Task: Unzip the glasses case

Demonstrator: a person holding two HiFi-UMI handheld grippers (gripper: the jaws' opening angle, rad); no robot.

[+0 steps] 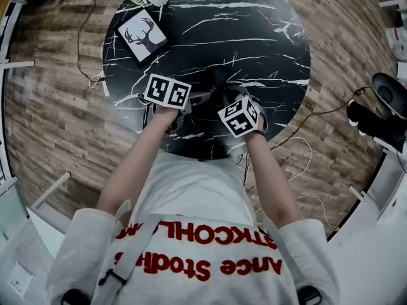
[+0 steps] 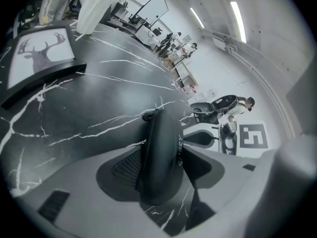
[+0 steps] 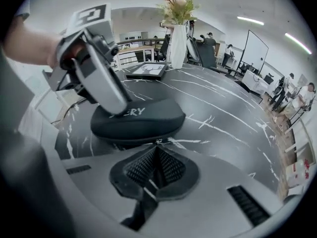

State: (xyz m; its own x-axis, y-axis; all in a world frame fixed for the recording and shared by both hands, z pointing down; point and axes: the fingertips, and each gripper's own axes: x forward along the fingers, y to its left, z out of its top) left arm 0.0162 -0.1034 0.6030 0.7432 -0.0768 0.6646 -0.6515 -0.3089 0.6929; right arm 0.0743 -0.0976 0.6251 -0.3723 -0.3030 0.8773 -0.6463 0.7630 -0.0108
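**Glasses case on black marble desk, two grippers at it**

- Desk (image 1: 254,43): round, black top with white veining. It stands on a wood-plank floor (image 1: 57,119).
- Glasses case (image 3: 137,119): dark, rounded and oblong, with pale lettering on its upper face. It sits toward the near edge of the desk, between the two grippers. In the head view it is largely lost against the dark top.
- Left gripper (image 2: 161,157): comes in from the left and is clamped on the left end of the glasses case. The jaws stand wide, with one pad against each side of the case. The right gripper view shows one grey finger lying across the lettered face.
- Right gripper (image 3: 156,150): on the near right side of the case. Its jaws are together, and the tips meet just at the near rim of the case. A small pale speck sits at the tips, but I cannot tell whether they pinch a zip pull.
- Framed deer picture (image 1: 142,35): black frame, lying at the far left of the desk, well apart from the case.
- Vase of flowers (image 3: 178,46): white, upright at the far edge, just beyond the picture.
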